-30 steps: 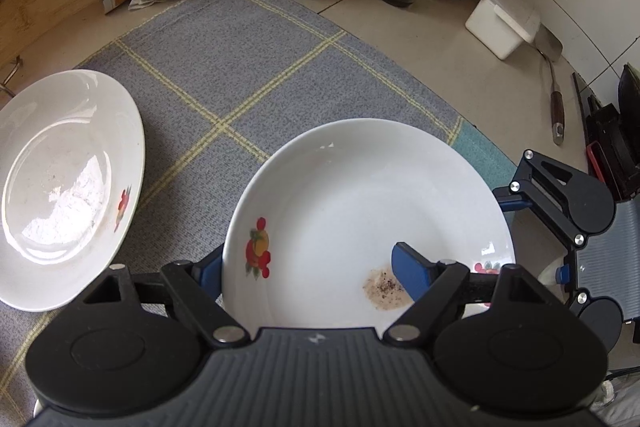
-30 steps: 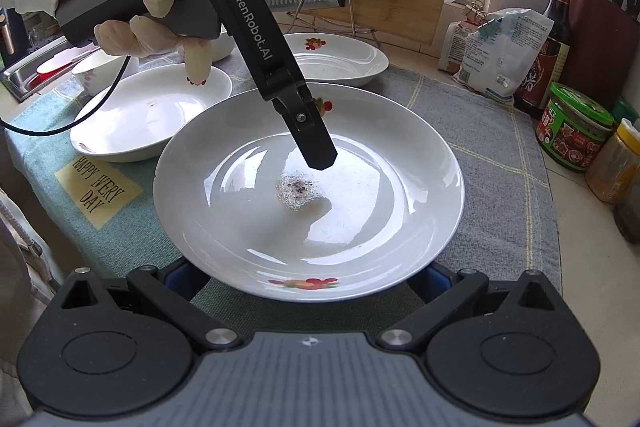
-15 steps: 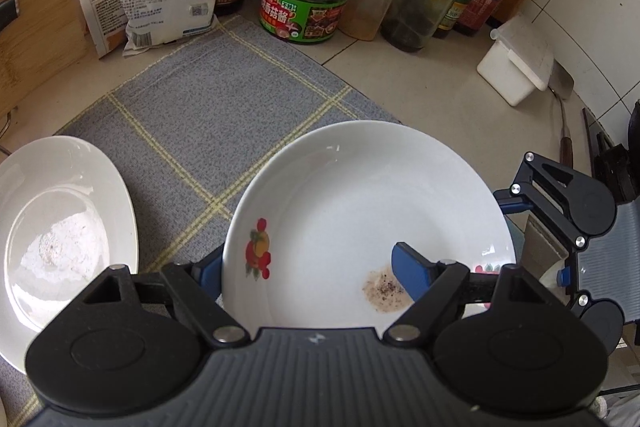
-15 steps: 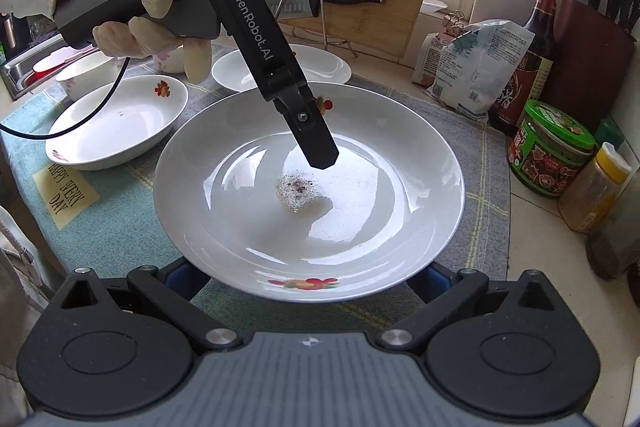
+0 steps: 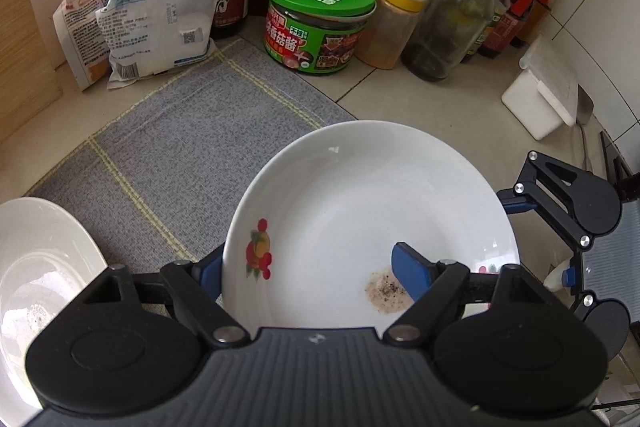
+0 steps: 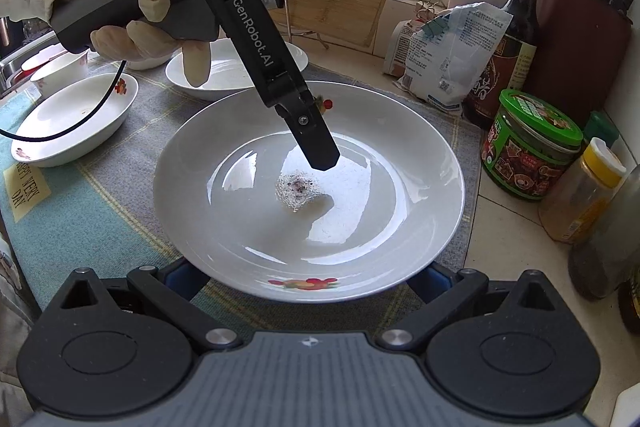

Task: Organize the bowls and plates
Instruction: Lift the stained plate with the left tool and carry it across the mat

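My left tongs (image 5: 308, 269) grip the near rim of the white fruit-printed ceramic plate (image 5: 372, 211); the right tongs (image 6: 304, 277) clamp its opposite edge, above the grey checked mat (image 5: 192, 155).

The white ceramic plate with red fruit print (image 6: 308, 187), carried between both grippers, now hangs nearer the green-lidded jar (image 6: 532, 143) and condiment bottles, farther from the other white dishes (image 6: 76, 119).

Jars (image 5: 320, 23) crowding bare mat (image 5: 192, 147)
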Available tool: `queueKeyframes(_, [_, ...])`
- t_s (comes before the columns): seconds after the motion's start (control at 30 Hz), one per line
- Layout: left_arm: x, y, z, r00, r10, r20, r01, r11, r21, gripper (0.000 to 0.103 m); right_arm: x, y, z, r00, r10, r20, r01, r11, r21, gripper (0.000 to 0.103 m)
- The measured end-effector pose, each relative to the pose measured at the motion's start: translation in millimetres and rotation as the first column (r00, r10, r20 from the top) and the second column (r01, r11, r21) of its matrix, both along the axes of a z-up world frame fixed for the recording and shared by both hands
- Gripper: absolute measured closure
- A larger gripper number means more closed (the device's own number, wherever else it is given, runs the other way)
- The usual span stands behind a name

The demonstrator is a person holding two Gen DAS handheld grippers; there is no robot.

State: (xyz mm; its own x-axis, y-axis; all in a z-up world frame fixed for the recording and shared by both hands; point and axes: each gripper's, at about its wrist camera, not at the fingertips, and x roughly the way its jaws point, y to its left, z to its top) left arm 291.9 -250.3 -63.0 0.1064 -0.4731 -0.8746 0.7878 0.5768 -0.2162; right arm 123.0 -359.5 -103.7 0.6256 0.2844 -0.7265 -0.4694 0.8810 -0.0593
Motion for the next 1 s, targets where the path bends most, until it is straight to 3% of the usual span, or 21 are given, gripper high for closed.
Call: queueKeyframes(1.0, [28,-25,-30,1.000,0.009,-0.010,-0.009,1.000,0.017,0.020,31,-24,-22,0.998,-0.007,-0.056,0.008,1.000,0.019,0.000])
